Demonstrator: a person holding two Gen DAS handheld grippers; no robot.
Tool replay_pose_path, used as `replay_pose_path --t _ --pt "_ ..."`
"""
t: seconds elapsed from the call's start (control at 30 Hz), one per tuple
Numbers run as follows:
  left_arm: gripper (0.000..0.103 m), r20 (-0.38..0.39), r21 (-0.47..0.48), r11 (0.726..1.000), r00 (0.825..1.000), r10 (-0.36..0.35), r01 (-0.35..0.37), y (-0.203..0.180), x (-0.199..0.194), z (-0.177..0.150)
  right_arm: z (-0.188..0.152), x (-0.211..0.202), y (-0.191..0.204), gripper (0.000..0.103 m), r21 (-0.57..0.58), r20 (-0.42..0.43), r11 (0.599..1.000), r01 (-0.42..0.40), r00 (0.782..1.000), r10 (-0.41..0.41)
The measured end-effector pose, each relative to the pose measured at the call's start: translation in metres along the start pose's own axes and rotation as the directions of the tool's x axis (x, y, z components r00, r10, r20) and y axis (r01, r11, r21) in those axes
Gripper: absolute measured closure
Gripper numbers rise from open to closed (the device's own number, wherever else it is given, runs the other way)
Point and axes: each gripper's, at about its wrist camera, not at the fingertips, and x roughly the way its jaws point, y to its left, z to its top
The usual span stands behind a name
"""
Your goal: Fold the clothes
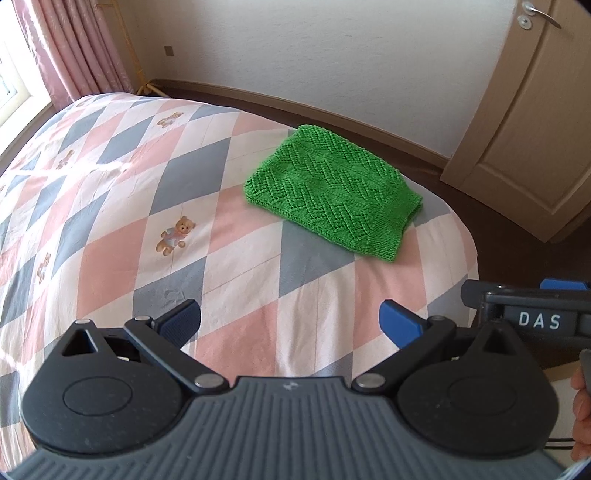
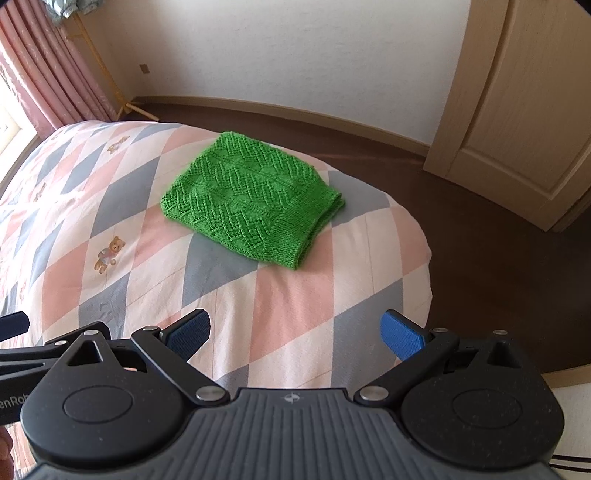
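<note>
A green knitted sweater (image 1: 332, 195) lies folded into a thick rectangle on the bed (image 1: 110, 221), near the bed's far right corner. The bed cover is a diamond patchwork of pink, grey and white, and a printed teddy bear (image 1: 176, 235) sits on it to the left of the sweater and a little nearer the cameras.

Beyond the sweater runs a strip of dark floor (image 2: 480, 229), then a white wall with a wooden skirting board. To the right of the sweater, past the floor, stands a pale wooden door (image 1: 535, 129) with a metal handle (image 1: 541, 14). Far to the left of the sweater hang pink curtains (image 1: 74, 48) beside a bright window, with a yellow rack (image 2: 110, 88) next to them.

Nothing lies between the grippers and the sweater but bare bed cover. The left gripper (image 1: 290, 325) is released, its blue pads spread wide and holding nothing, well short of the sweater. The right gripper (image 2: 295, 334) is likewise spread and empty. In the left wrist view the right gripper's side bears the letters "DAS" (image 1: 538, 320). In the right wrist view the writing "enRob" (image 2: 9, 403) is cut off at the frame edge.
</note>
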Motion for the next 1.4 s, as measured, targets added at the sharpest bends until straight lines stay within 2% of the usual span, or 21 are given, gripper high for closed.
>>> replay_pose_path --t 0.73,1.4 --pt "0.001 -0.029 0.000 1.000 0.999 0.031 -0.031 -0.015 0.050 0.043 0.040 0.041 -0.015 0.002 0.017 -0.056 1.000 -0.016 0.998 0.017" --pt "0.001 -0.057 0.018 0.999 0.998 0.028 -0.027 -0.024 0.090 0.067 0.057 0.066 -0.027 0.002 0.029 -0.092 0.999 -0.016 0.996 0.018"
